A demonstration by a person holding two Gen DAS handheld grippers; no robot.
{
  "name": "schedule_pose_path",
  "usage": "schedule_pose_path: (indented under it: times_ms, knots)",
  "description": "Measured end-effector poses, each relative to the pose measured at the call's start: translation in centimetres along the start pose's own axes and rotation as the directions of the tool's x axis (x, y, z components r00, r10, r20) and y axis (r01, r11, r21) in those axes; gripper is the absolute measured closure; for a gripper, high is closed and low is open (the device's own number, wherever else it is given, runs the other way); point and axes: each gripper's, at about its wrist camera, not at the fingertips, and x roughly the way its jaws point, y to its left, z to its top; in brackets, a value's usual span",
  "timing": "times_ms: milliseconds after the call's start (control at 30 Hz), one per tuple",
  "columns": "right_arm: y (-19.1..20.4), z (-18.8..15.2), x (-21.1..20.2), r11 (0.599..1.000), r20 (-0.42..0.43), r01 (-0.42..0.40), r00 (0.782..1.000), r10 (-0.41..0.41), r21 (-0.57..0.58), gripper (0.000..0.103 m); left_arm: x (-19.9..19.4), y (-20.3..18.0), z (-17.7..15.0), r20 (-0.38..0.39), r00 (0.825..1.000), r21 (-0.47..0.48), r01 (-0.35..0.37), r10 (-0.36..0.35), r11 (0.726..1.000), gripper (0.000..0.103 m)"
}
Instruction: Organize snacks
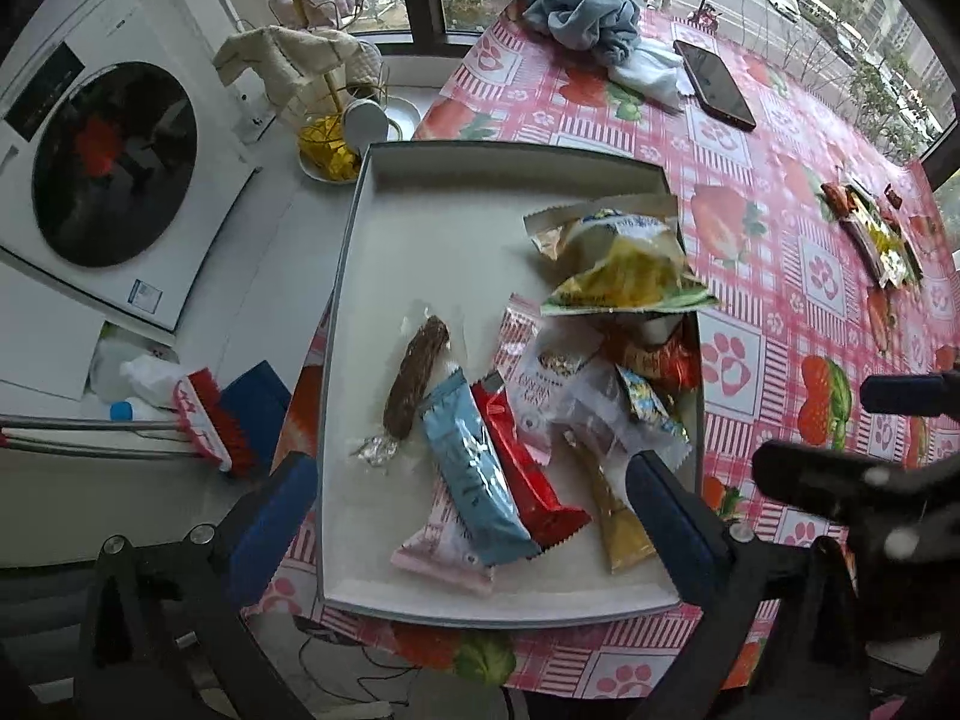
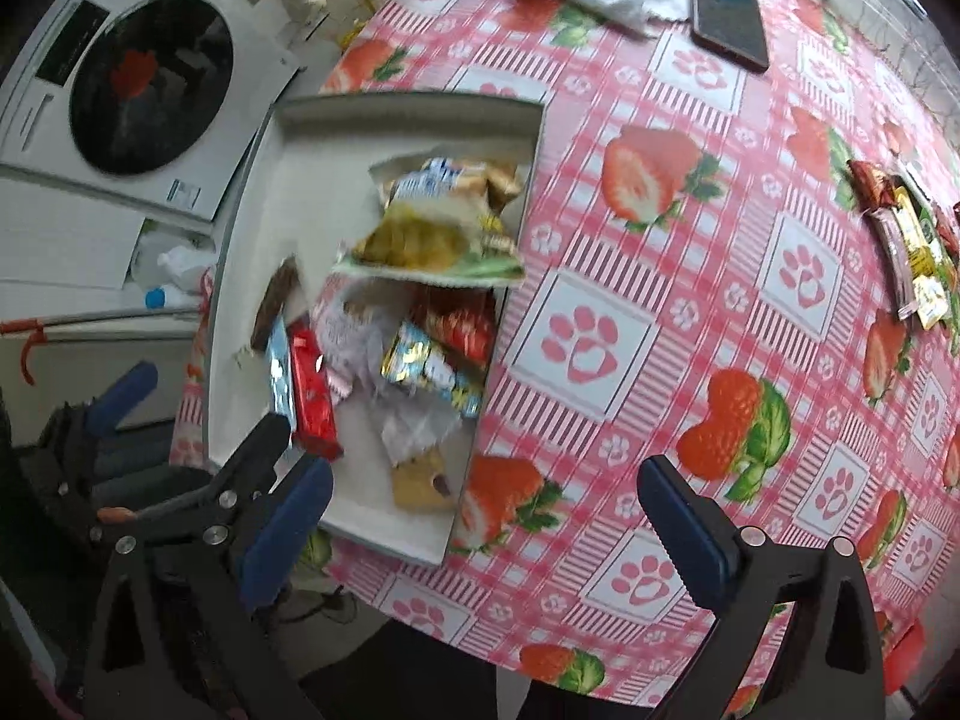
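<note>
Both your grippers stand wide open, holding nothing — the left gripper [image 1: 474,516] over the near end of the white tray [image 1: 420,192], the right gripper [image 2: 486,516] above the strawberry tablecloth [image 2: 690,240]. Snack packets [image 1: 540,396] crowd the tray's right side — a few more snacks [image 2: 906,240] lie far right.

Far table edge: dark rectangular phone [image 1: 714,84], crumpled blue cloth [image 1: 579,9].
Left, off table: white front-loading washing machine [image 1: 114,162], red-bristled brush [image 1: 207,420].
</note>
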Motion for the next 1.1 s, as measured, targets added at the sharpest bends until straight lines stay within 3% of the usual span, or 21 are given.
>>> schedule_pose_path:
  times_ms: [1100]
  knots:
    - [0.0,-1.6,0.0,1.000,-0.020,-0.007,1.000,0.008,0.029,0.001,-0.7,-1.1,-1.6,-0.039,0.999,0.033,-0.028,0.029,0.999,0.000]
